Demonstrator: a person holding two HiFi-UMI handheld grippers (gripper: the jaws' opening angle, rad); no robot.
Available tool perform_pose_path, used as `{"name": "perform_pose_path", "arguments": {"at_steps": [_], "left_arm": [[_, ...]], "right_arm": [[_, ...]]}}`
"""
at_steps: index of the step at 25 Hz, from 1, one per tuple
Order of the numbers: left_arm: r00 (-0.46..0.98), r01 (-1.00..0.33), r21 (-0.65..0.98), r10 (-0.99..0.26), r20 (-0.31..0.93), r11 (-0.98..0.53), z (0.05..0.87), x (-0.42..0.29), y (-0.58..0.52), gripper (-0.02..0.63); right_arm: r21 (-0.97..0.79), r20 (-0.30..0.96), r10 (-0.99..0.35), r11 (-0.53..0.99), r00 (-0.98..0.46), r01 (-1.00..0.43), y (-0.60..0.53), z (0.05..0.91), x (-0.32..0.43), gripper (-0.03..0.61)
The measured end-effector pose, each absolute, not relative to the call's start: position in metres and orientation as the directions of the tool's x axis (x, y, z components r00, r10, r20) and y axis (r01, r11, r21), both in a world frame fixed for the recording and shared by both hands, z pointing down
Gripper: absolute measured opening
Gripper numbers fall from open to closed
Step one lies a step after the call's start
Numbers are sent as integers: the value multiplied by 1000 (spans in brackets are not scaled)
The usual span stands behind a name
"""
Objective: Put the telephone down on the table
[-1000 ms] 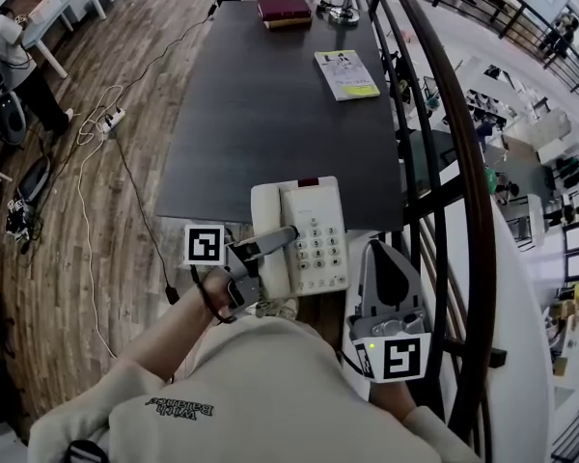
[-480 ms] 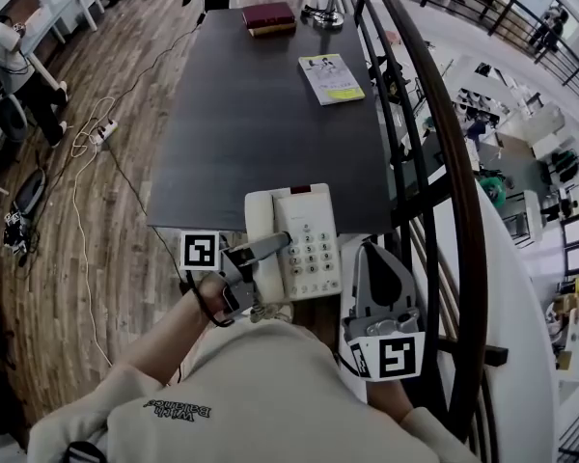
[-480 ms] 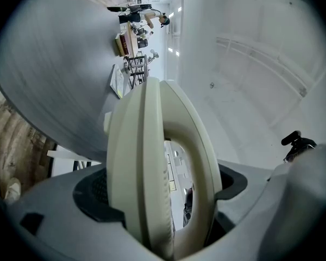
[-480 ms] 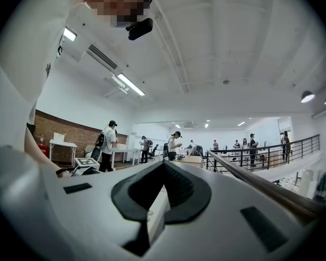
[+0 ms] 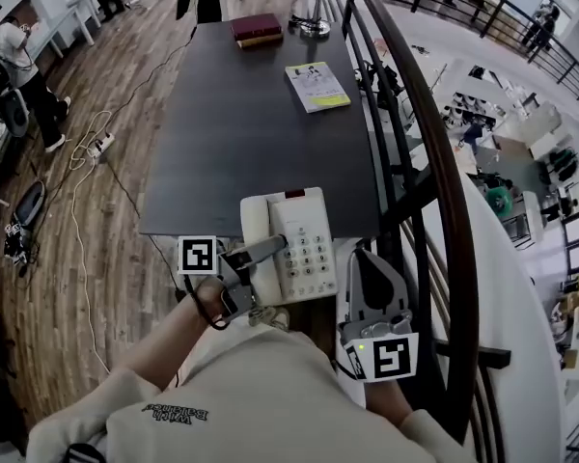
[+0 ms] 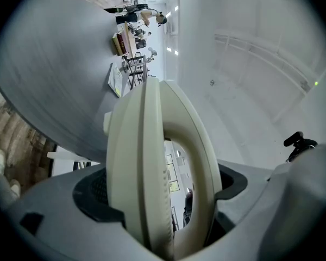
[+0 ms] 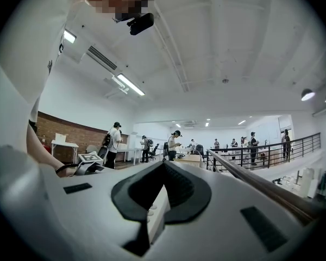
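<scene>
1. Surveying the largest item first: the dark table runs lengthwise away from the person. Most of its top is bare. A booklet and a stack of books lie towards the far end, well apart from the work. A curved railing runs along its right side.

2. The cream telephone sits at the table's near edge, keypad up. Its far half is over the top and its near half overhangs towards the person. Its long axis follows the table's length. Whether its base touches the top cannot be told from the head view.

3. The left gripper is clenched on the telephone. It comes in from the left and near side, across the handset side. Its own view shows the body and handset edge-on, wedged between the jaws.

4. The right gripper hangs just beside the telephone's right flank, off the table's near edge. Its jaws are closed together on nothing.

5. Assessment: bare tabletop lies directly ahead of the held telephone, along its long axis. The set-down appears to call for a short carry forward and down by the left gripper alone. Releasing here risks tipping it off the edge.
</scene>
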State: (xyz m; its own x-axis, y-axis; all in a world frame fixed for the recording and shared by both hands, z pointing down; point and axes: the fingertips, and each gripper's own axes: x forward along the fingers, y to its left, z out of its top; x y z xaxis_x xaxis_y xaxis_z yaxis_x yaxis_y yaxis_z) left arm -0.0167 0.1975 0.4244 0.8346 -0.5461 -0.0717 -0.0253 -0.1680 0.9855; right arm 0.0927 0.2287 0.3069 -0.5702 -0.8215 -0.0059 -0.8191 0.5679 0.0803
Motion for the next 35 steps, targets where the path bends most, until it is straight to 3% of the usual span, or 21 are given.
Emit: {"name": "perform_pose_path", "arguments": {"at_steps": [18, 35], "left_arm": [[848, -2, 979, -520, -107, -203, 423, -15, 168, 474], [871, 3, 989, -485, -74, -145, 449, -40, 50, 474]], "right_arm": [[109, -3, -819, 570, -574, -814, 203, 304, 84, 0], [104, 49, -846, 534, -532, -839, 81, 322, 56, 0]]}}
